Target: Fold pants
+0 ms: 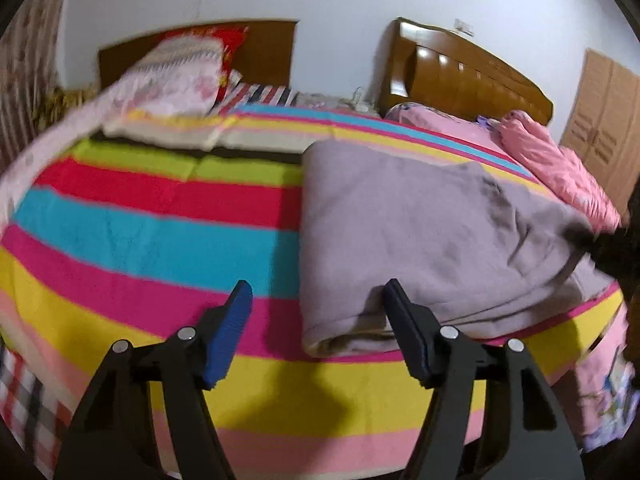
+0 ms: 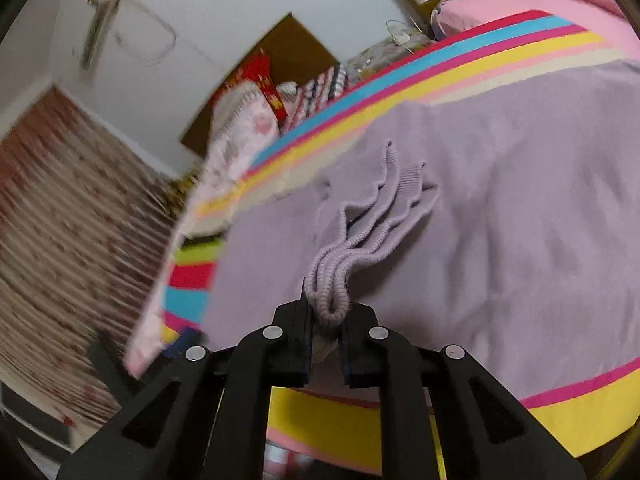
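Pants [image 1: 432, 240] serve as the landmark: a mauve-grey garment lying on the striped bed cover [image 1: 160, 216], already doubled over at least once, with a rounded fold edge at the near corner.

Left tongs [image 1: 318, 300] stand apart and hold nothing. Measured from the pants, they sit at the near left corner: one finger is over bare bed cover left of the garment, the other is at or just over the folded edge. Contact with the cloth cannot be confirmed.

Right tongs [image 2: 326, 320] are clamped on a bunched ribbed band, a cuff or waistband; which one cannot be told. This band is raised above the flat part of the pants [image 2: 500, 220], and the cloth spreads away from the grip toward the far side of the bed.

The deciding relation, as a judgement: the free ribbed end hangs in the right tongs above the garment's own body, so the next fold runs from the gripped end across the flat layer. The right tongs are the working pair; the left tongs are nearest the near fold edge and placed to pin or square it.
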`<state>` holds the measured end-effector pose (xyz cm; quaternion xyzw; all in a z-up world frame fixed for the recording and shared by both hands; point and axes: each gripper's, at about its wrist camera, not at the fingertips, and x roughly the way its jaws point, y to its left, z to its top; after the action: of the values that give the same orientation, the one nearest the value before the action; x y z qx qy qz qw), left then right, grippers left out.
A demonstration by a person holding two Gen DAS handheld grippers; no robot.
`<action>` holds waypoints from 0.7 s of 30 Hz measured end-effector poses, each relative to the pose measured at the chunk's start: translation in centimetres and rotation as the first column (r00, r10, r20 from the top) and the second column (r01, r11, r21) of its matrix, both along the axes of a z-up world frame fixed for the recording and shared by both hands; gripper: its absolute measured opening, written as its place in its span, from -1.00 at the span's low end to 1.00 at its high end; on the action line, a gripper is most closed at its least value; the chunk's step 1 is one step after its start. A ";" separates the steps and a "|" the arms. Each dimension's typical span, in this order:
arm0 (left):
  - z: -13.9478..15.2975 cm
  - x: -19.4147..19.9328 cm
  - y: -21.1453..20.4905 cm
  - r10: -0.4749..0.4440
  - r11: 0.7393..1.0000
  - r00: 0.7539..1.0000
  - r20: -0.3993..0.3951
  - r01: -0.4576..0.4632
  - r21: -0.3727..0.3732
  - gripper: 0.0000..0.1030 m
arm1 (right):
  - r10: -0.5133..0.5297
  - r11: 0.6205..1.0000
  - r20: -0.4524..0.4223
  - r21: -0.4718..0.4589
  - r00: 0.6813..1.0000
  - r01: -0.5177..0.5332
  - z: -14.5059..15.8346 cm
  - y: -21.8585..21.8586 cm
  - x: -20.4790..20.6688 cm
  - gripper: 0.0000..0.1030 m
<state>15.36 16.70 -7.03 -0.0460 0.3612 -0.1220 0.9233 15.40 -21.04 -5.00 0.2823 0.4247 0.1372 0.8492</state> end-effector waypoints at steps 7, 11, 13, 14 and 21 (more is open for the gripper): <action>1.4 -1.7 0.2 0.034 0.999 0.998 0.043 -0.032 -0.042 0.41 | 0.021 1.000 -0.021 0.004 1.000 -0.021 -1.2 -0.6 -0.1 -0.77; 4.5 -2.0 -1.3 0.001 0.998 0.993 0.121 0.007 -0.059 0.71 | 0.018 1.000 -0.031 0.023 0.999 -0.017 -2.2 -0.9 -0.1 -0.77; 5.4 -0.6 -2.7 -0.015 1.000 0.991 0.132 0.017 -0.014 0.79 | 0.020 0.999 -0.023 0.034 1.000 -0.019 -2.4 -1.2 -0.2 -0.77; 5.3 0.3 -3.1 -0.019 1.000 0.993 0.118 0.019 -0.004 0.79 | 0.022 0.999 -0.021 0.037 1.000 -0.021 -2.4 -1.2 -0.1 -0.76; -0.7 7.1 -5.4 0.025 0.994 0.987 -0.156 -0.008 0.107 0.71 | 0.022 0.994 -0.005 -0.111 1.000 -0.022 -0.8 -0.9 -0.7 -0.46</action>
<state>22.46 11.32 -7.69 -0.0096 0.4384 -0.0911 0.8941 14.73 -21.91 -5.80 0.2302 0.4363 0.1223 0.8612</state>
